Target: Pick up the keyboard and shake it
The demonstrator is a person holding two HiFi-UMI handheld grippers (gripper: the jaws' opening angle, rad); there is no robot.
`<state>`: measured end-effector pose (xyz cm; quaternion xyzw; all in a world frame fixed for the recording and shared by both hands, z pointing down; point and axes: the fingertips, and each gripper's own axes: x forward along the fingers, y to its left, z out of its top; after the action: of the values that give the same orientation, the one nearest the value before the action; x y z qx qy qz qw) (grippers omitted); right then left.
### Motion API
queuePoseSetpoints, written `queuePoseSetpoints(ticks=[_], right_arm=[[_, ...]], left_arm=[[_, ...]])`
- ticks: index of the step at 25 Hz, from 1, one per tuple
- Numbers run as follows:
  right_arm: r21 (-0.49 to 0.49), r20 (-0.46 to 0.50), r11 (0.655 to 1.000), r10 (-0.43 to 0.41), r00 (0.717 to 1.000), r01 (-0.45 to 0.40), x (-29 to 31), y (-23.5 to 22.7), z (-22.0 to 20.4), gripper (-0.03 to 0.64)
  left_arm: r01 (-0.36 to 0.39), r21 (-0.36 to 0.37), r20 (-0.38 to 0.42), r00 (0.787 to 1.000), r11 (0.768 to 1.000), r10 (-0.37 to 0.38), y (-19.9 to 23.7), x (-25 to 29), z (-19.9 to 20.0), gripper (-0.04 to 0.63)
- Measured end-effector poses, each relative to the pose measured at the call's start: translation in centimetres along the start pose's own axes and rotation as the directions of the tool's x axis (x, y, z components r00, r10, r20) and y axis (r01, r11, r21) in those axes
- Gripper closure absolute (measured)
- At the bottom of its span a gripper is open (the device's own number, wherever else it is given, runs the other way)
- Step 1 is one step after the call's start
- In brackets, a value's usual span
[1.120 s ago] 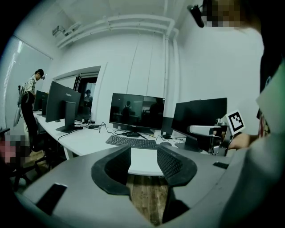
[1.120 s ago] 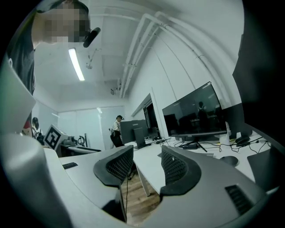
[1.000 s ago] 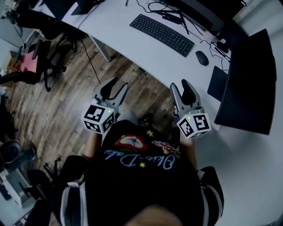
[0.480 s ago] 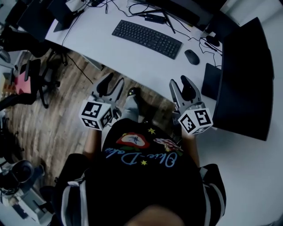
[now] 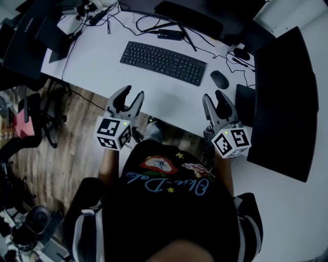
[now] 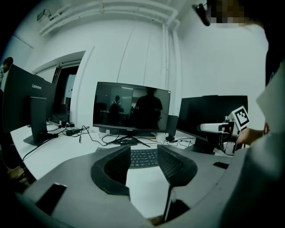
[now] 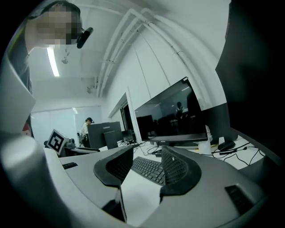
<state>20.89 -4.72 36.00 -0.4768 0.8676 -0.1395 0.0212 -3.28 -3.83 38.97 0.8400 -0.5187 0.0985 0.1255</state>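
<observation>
A white desk (image 5: 102, 61) curves across the top of the frame, with dark monitors (image 5: 282, 102) along the right. Lower left is wood-plank floor (image 5: 66, 156) and an office chair (image 5: 28, 120) — white walls (image 6: 133, 53), ceiling pipes (image 6: 111, 11) overhead.

An office: white desk (image 5: 97, 61), monitors (image 6: 131, 107), office chair (image 5: 36, 120).

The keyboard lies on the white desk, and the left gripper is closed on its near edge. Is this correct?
No: the left gripper is open and empty, short of the keyboard on the white desk, as the left gripper view shows.
</observation>
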Motion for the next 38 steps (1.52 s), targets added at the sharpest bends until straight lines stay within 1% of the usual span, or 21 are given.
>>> queuePoseSetpoints(ticks=[5,10,12,15,17,20,22,25,29,31,35,38], right_arm=[[-0.012,-0.025,0.997,-0.078,0.997,0.077,2.9,-1.4,0.2,0.451],[-0.018,-0.077,0.985,-0.171,0.982,0.17,5.9,-3.2,-0.2,0.451],[-0.01,-0.096,0.978,-0.208,0.973,0.208,7.0,-4.2,-0.8,0.451],[0.014,-0.132,0.966,-0.254,0.958,0.258,8.7,-6.1,-2.3,0.443],[0.037,-0.162,0.958,-0.276,0.947,0.286,9.7,-7.2,-3.4,0.433],[0.041,-0.229,0.944,-0.309,0.923,0.327,11.1,-8.6,-5.2,0.419],[0.031,-0.269,0.937,-0.327,0.906,0.347,12.1,-9.7,-6.3,0.411],[0.067,-0.318,0.925,-0.335,0.887,0.373,13.5,-11.4,-8.3,0.403],[0.19,-0.383,0.891,-0.32,0.867,0.413,14.6,-14.0,-11.2,0.4],[0.217,-0.414,0.878,-0.314,0.854,0.428,15.2,-15.3,-12.3,0.4],[0.263,-0.464,0.855,-0.295,0.835,0.448,15.8,-17.0,-14.5,0.393],[0.306,-0.489,0.839,-0.267,0.83,0.45,16.0,-17.8,-15.7,0.391]], left_arm=[[0.043,-0.01,-0.047,0.998,0.999,-0.044,3.6,3.8,0.3,0.433],[0.069,-0.03,-0.076,0.995,0.997,-0.072,7.7,6.6,0.2,0.433],[0.075,-0.034,-0.079,0.994,0.997,-0.077,9.4,7.5,-0.1,0.433],[0.08,-0.053,-0.115,0.99,0.995,-0.085,11.5,8.7,-0.8,0.433],[0.087,-0.055,-0.118,0.989,0.995,-0.093,13.0,9.5,-0.9,0.433],[0.099,-0.055,-0.115,0.988,0.994,-0.105,15.0,10.7,-1.0,0.433],[0.109,-0.063,-0.131,0.985,0.992,-0.117,15.8,11.5,-1.3,0.433],[0.117,-0.071,-0.153,0.98,0.991,-0.127,16.4,12.5,-1.9,0.433],[0.113,-0.081,-0.155,0.98,0.99,-0.124,16.7,13.8,-2.7,0.433],[0.104,-0.079,-0.174,0.978,0.992,-0.116,16.6,14.2,-3.0,0.433],[0.041,-0.057,-0.189,0.981,0.998,-0.051,17.7,14.3,-4.0,0.433],[-0.014,-0.082,-0.226,0.974,0.997,-0.005,18.6,14.1,-5.3,0.433]])
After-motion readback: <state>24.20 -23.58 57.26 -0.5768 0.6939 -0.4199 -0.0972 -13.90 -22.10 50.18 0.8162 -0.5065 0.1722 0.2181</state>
